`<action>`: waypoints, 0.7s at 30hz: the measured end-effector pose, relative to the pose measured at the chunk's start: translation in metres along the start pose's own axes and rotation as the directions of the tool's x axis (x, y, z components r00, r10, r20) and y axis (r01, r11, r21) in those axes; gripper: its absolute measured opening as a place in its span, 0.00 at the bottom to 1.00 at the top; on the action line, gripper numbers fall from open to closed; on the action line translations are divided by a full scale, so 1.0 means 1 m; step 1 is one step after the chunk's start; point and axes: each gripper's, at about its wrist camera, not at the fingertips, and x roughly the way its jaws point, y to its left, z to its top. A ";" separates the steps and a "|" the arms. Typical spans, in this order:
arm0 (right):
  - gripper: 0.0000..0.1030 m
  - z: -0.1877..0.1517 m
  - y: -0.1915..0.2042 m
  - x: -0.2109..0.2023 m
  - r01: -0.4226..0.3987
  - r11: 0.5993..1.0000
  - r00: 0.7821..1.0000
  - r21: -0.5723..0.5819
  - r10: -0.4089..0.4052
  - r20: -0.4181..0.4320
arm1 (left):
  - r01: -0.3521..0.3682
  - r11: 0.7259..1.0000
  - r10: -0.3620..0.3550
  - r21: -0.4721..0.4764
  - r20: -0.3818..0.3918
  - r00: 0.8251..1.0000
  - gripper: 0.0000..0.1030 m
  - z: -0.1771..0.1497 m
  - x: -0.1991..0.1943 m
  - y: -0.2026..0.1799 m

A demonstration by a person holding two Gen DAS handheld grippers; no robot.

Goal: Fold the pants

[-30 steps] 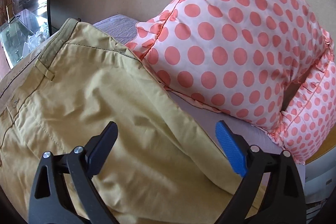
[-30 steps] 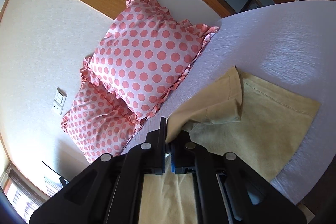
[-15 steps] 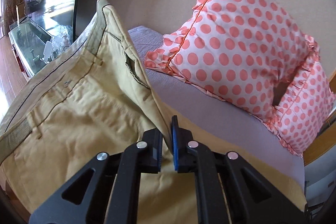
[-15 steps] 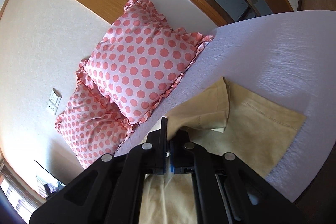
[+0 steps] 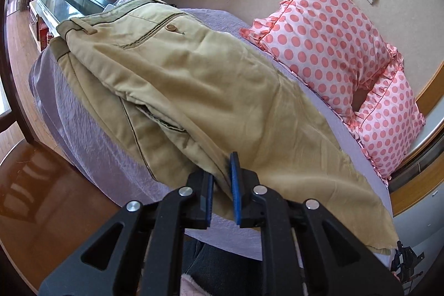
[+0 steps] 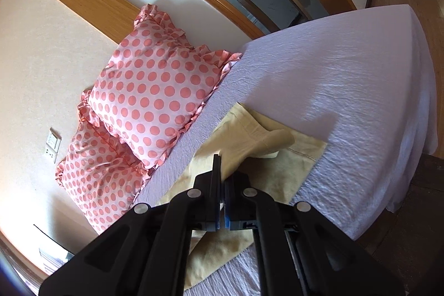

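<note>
A bed (image 6: pixel 360 79) with a lilac sheet carries everything. Two pink polka-dot pillows (image 5: pixel 327 40) lean against the wall at its head, just beside the far edge of the garment. The tan pants (image 5: pixel 194 79) lie stretched across the bed, one leg laid over the other, waistband and buttoned back pocket towards the far left corner in the left wrist view. The left tongs (image 5: pixel 222 185) are pressed together on a fold of fabric at the pants' near edge. The right tongs (image 6: pixel 222 185) pinch the lifted leg near its hem, which curls over the flat lower leg (image 6: pixel 294 162).
</note>
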 end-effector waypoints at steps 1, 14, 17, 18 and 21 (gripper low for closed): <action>0.02 -0.002 -0.003 -0.001 0.009 1.000 1.000 0.007 -0.009 -0.004 | 0.002 1.000 -0.002 0.009 0.002 1.000 0.12 0.000 0.000 0.000; 0.23 -0.011 -0.006 -0.011 0.189 0.982 0.982 -0.026 -0.189 0.004 | 0.035 0.996 -0.035 0.085 -0.008 0.999 0.14 -0.002 -0.001 0.002; 0.35 -0.010 -0.006 -0.016 0.226 0.973 0.973 -0.049 -0.224 0.044 | 0.048 0.993 -0.052 0.106 0.035 0.998 0.30 -0.008 -0.010 0.003; 0.35 -0.011 -0.008 -0.015 0.229 0.972 0.973 -0.049 -0.227 0.039 | 0.060 0.992 -0.066 0.110 0.052 0.996 0.36 -0.011 -0.014 0.004; 0.35 -0.015 -0.006 -0.012 0.204 0.976 0.979 -0.080 -0.201 0.043 | 0.057 0.993 -0.068 0.107 0.100 0.993 0.44 -0.016 -0.026 0.012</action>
